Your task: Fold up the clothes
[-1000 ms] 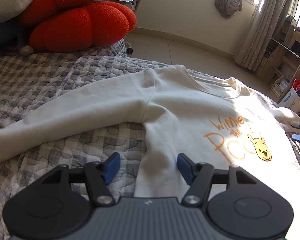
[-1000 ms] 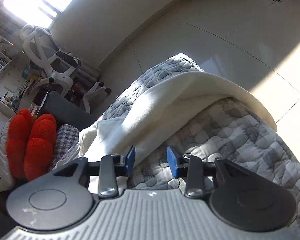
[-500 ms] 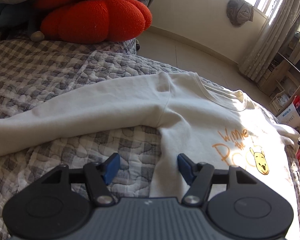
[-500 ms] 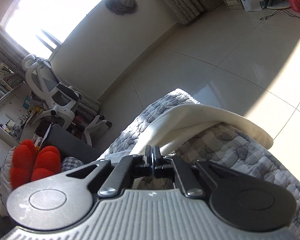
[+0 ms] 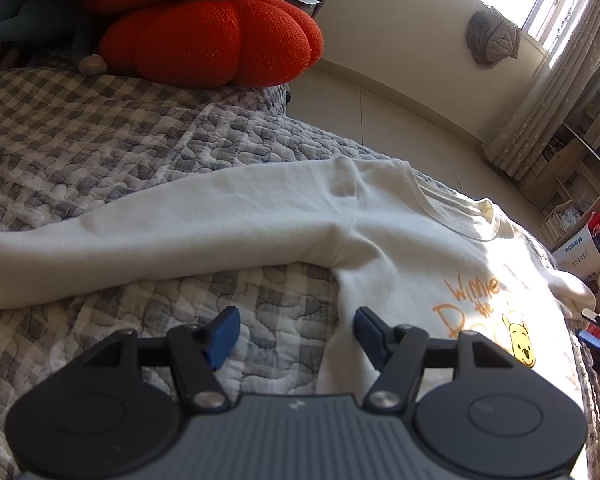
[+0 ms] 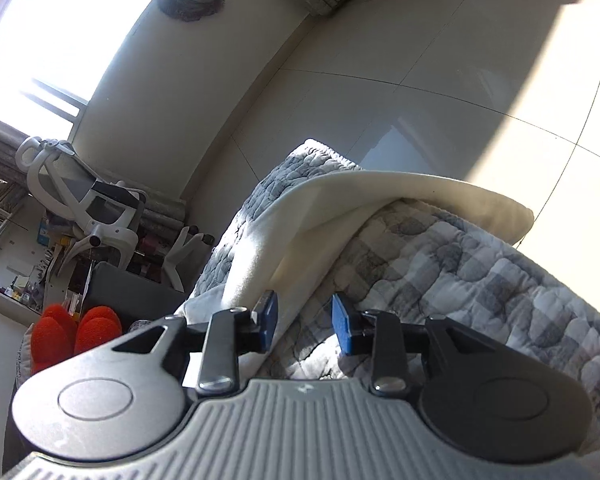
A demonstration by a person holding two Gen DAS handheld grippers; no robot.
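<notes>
Over at the far left corner of the bed sits a plump red cushion (image 5: 212,36), resting on the grey checked quilt (image 5: 100,152) that covers the whole surface. Moving right, a cream sweatshirt (image 5: 380,240) lies spread flat on the quilt, front up, one long sleeve (image 5: 160,236) stretched out toward the bed's left edge, the orange lettering and yellow bear print showing on its chest toward the right edge. The left gripper (image 5: 296,330) hovers low over the sweatshirt's side seam, blue pads set wide apart, one above bare quilt and the other above cream cloth, nothing held. Far right in that view, the other blue-tipped tool peeks in at the bed's edge. Now the right wrist view: red cushion at the far left, an office chair (image 6: 88,204) on the floor behind it, then the sweatshirt's other sleeve (image 6: 400,196) draped over the bed's corner, its cuff hanging past the edge above the tiled floor (image 6: 440,60). The right gripper (image 6: 305,322) has its jaws parted, empty, left pad just beside the sleeve's edge, right pad over quilt.
</notes>
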